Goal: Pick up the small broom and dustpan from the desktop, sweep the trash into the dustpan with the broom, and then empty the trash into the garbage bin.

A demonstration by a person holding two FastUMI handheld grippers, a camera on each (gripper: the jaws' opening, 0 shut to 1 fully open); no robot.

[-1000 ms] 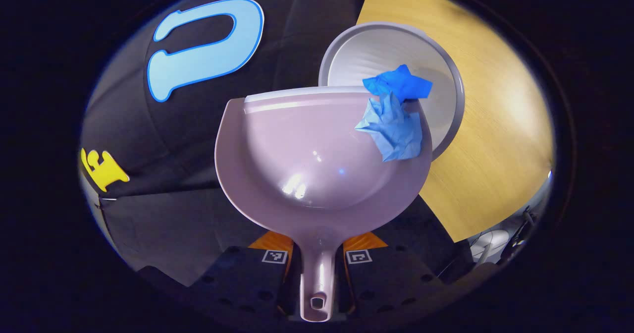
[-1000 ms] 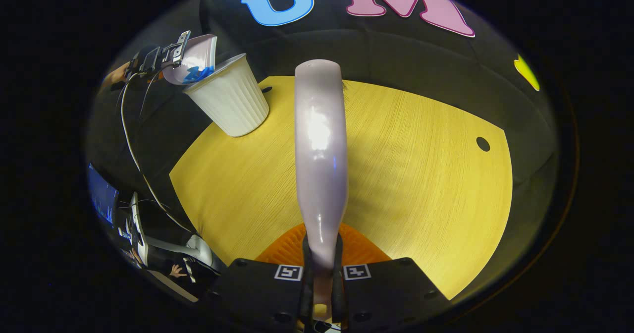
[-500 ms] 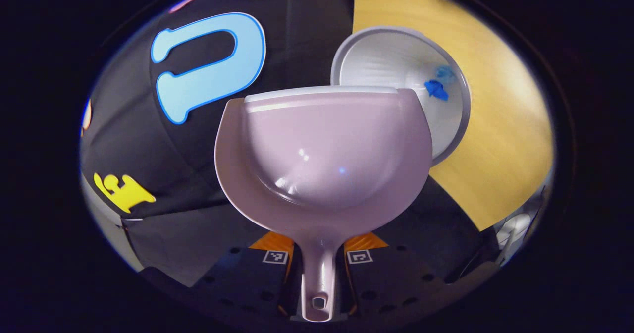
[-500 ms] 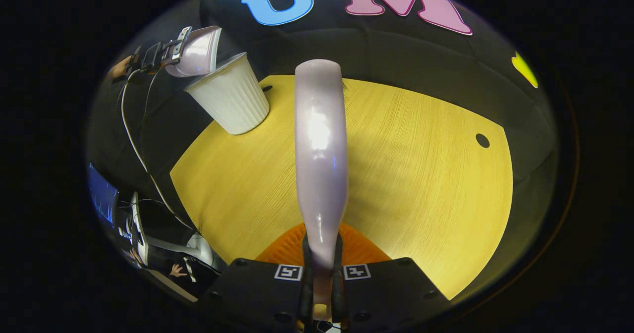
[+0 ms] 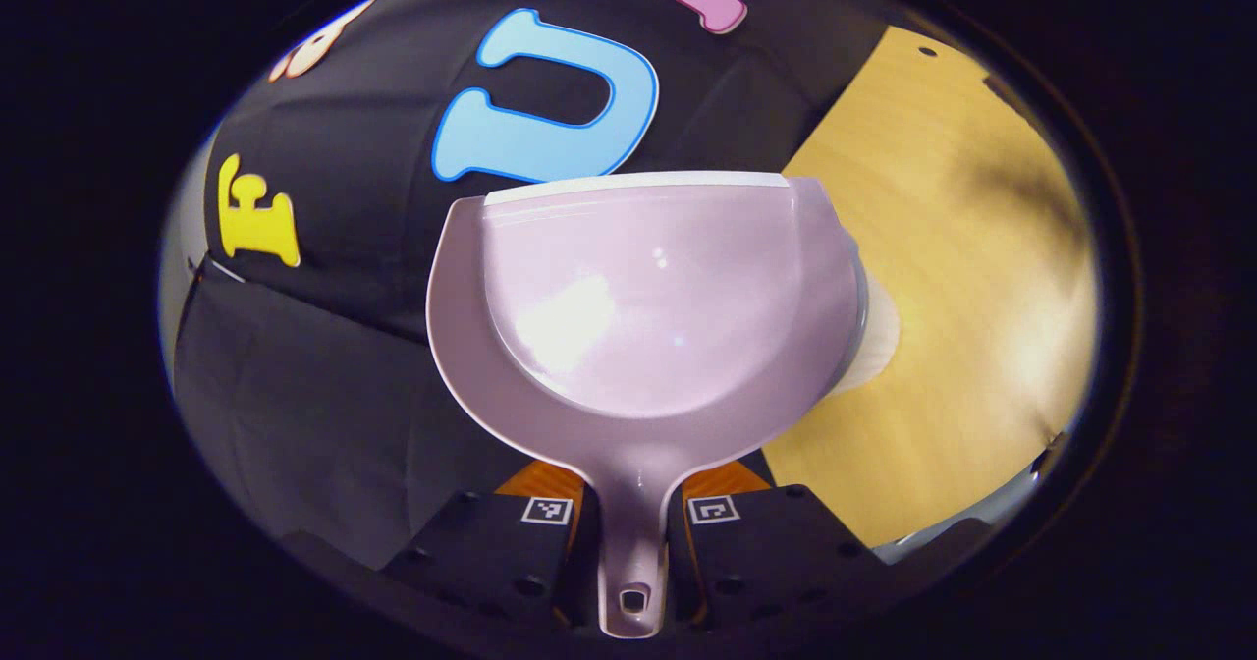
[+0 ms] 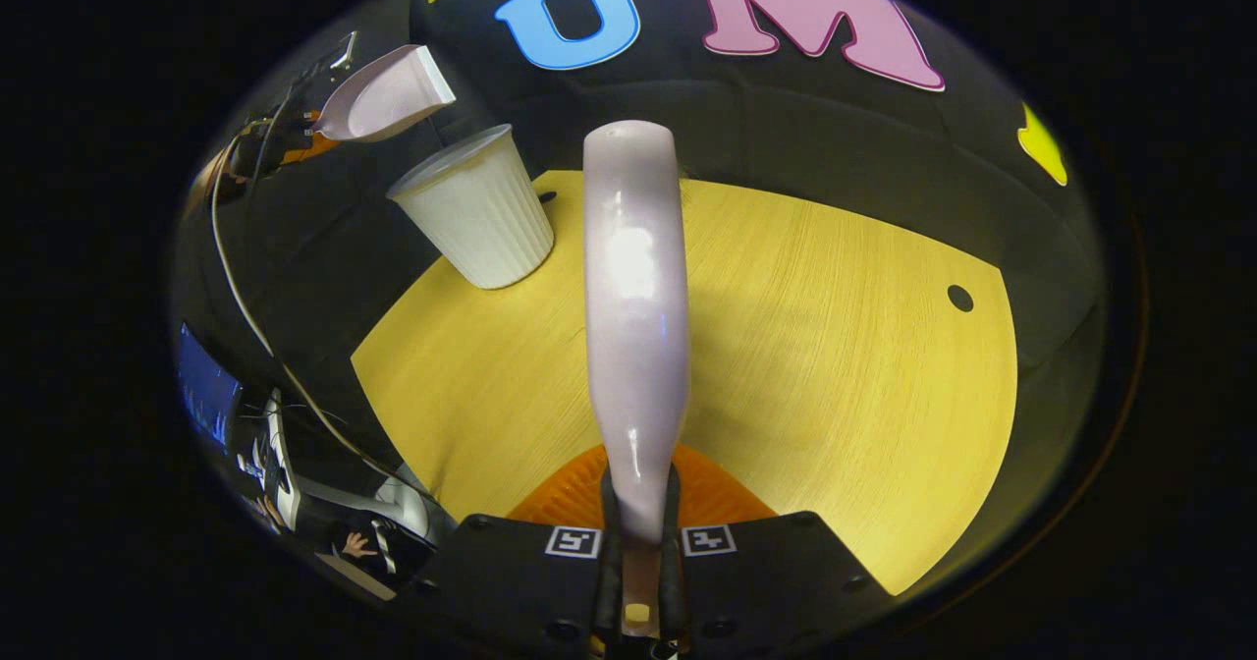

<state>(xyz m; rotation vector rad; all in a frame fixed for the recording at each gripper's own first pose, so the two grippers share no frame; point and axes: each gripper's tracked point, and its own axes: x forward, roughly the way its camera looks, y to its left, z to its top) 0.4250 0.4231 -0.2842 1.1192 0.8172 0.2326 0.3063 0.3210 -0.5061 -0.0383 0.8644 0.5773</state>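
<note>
Over on the wooden desktop [image 6: 786, 346], the white ribbed garbage bin [image 6: 476, 208] sat at the far left corner. Dustpan [image 5: 638, 297] looked empty, held up above and left of the bin, left gripper [image 5: 628, 522] clamped on its thin handle. Probably light, stiff, glossy plastic, so kinda slippery; the handle neck seemed the right grab spot. Right gripper [image 6: 638, 542] was pinching the broom [image 6: 633, 316] handle low down, pointing out over the desk.

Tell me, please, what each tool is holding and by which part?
Left tool: the dustpan, by its handle. Right tool: the broom, by its handle's end.
</note>
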